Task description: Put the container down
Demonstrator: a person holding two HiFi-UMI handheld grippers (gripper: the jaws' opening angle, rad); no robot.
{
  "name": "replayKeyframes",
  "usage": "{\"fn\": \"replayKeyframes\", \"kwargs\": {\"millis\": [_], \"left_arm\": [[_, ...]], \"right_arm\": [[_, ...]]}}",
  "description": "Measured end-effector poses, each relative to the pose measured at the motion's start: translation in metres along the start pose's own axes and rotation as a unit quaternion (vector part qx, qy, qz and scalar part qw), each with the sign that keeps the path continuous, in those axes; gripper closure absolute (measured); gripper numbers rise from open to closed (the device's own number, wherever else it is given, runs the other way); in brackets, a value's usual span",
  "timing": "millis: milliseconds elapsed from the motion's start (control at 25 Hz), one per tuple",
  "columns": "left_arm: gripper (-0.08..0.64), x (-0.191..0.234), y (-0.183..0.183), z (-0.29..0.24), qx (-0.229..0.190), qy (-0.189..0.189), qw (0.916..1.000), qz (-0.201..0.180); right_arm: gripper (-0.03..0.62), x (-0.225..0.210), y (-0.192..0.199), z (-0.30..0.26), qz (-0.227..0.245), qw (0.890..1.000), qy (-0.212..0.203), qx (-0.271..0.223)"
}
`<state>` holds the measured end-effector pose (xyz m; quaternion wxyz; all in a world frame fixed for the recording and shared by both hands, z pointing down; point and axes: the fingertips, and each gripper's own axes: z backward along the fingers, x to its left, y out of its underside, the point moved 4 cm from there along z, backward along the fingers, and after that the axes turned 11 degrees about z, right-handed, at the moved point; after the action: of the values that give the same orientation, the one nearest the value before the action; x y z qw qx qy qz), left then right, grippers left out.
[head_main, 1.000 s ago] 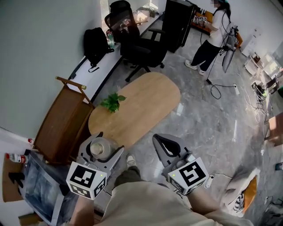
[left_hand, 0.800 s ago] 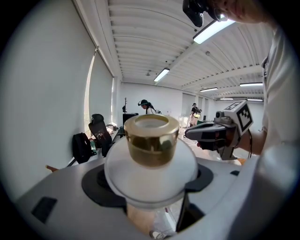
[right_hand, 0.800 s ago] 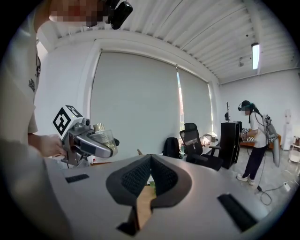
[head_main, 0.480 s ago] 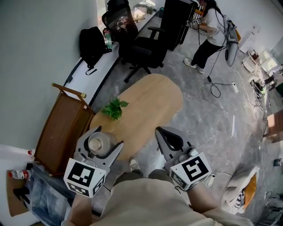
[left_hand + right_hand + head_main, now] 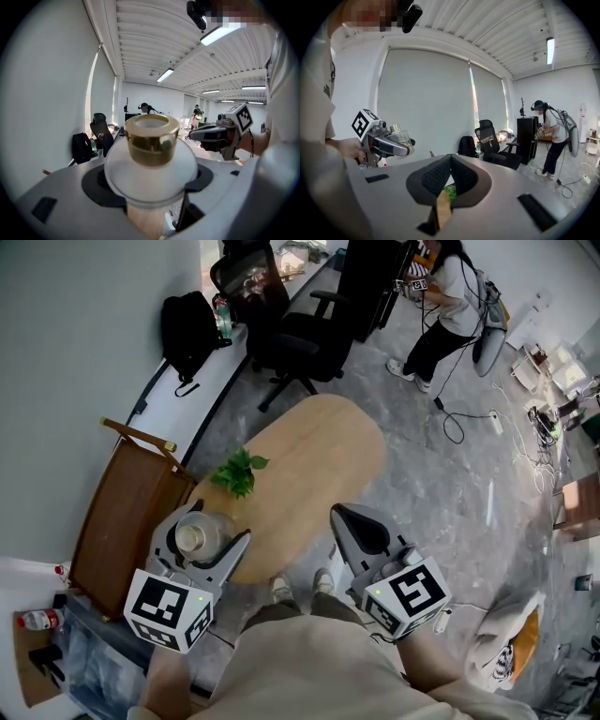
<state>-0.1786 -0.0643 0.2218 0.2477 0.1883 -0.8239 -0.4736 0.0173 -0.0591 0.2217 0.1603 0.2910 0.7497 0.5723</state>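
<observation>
Gripping a container (image 5: 193,537) between its two jaws, the left gripper (image 5: 201,542) sits in the lower left of the head view. Its marker cube lies just below it, nearer the bottom edge. In the left gripper view the jaws are spread about as wide as the container's rounded, frosted white body. A dark pad presses on each side of that body, and its gold-coloured cap (image 5: 150,139) stands upright in the middle of the frame. In the head view the container overlaps the lower left end of an oval wooden table (image 5: 314,460). No view shows whether it touches the tabletop.

The right gripper (image 5: 351,521) sits in the lower middle of the head view, just right of the table's near end and well apart from the left one. In the right gripper view its ribbed black pads meet along a line at the centre of the frame, closed with nothing between them. The left gripper and its load show at the left of that frame.

A small green plant (image 5: 237,472) stands on the table just above the container in the head view. A brown wooden frame (image 5: 122,512) leans at the left edge. A black office chair (image 5: 298,334) and a black backpack (image 5: 184,329) occupy the upper left. A person (image 5: 441,310) stands in the upper right of the frame.
</observation>
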Motion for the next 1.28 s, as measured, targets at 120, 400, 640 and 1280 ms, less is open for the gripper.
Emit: {"fn": "replayKeyframes", "kwargs": {"millis": [120,400,640,1280], "left_arm": [[0.227,-0.003,0.001,-0.009,0.002,-0.001,1.0,0.006],[0.227,-0.004,0.005,-0.031,0.018,-0.012,0.9998,0.003],[0.225,0.002,0.014,-0.057,0.02,-0.024,0.9995,0.005],[0.227,0.035,0.062,-0.194,0.036,-0.029,0.9983,-0.036]], "right_arm": [[0.597,-0.01,0.003,-0.003,-0.004,1.0,-0.003,0.003],[0.597,-0.03,0.015,-0.014,-0.005,1.0,-0.015,0.016],[0.597,-0.045,0.029,-0.033,-0.004,1.0,-0.019,0.025],[0.597,-0.09,0.112,-0.12,-0.018,0.997,-0.026,0.072]]}}
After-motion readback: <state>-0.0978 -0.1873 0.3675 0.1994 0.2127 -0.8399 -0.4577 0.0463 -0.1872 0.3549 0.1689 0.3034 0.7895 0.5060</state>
